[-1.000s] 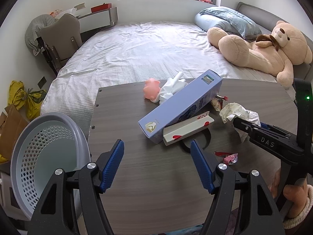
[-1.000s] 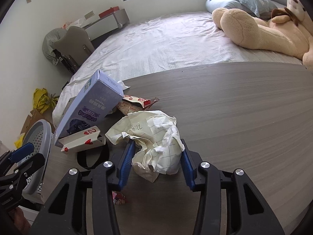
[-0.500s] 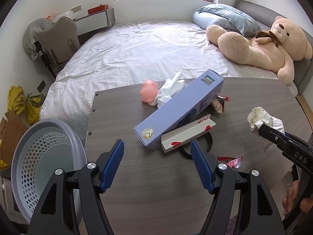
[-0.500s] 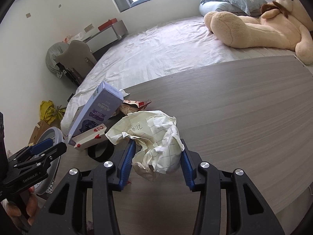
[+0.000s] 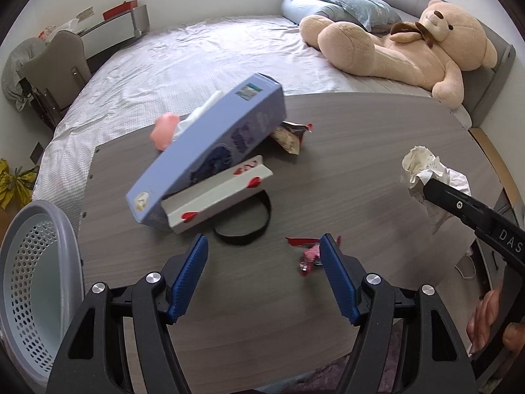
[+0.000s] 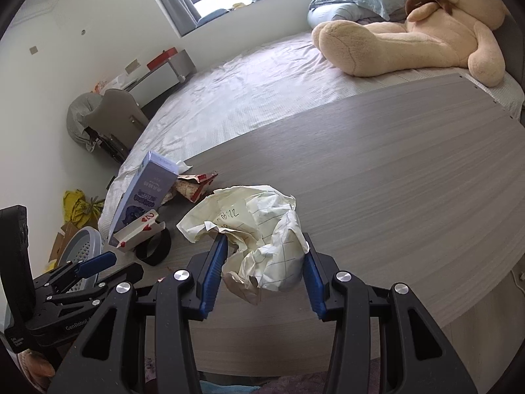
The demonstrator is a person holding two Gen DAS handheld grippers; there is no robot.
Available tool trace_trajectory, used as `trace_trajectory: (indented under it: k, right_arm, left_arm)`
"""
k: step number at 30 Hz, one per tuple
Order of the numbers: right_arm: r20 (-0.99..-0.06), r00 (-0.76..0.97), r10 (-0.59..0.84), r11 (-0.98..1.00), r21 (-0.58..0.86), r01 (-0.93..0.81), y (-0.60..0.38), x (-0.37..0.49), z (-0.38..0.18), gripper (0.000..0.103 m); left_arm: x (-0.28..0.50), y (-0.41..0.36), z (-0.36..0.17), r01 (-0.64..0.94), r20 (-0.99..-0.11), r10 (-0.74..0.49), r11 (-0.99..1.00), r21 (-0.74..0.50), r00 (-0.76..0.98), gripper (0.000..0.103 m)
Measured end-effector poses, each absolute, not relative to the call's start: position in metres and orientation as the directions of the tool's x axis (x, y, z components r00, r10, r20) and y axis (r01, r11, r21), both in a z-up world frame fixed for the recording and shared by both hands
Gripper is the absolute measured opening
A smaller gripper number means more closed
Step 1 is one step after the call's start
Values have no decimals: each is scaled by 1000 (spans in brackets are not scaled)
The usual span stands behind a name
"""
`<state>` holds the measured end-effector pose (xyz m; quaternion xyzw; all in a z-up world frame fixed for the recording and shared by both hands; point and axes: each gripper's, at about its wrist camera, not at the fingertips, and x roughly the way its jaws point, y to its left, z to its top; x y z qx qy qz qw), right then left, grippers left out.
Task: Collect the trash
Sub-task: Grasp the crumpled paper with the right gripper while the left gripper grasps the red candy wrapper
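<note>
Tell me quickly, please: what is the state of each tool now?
Left tool: open, holding nothing.
Right tool: closed on the crumpled paper.

Black gripper frames (image 5: 264,274) — blue ribbed fingers (image 5: 188,277), silver screws.

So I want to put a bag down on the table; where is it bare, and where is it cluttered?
Bare: the table's wide half toward the teddy bear. Crowded: the other half, with the purple box, playing-card box, black band and red wrapper, near the laundry basket.
</note>
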<state>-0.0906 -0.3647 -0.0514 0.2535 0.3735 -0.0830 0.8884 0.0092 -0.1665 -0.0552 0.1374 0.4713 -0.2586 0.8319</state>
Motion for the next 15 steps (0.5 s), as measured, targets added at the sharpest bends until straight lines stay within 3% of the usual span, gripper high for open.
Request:
trace_trajectory:
  k: [15]
  right_arm:
    - [-679,732,47,817,447,363,-386,-116,-60,44]
  left_arm:
    - [-3,-206,-81,597,-885,-270,802,12,380,65]
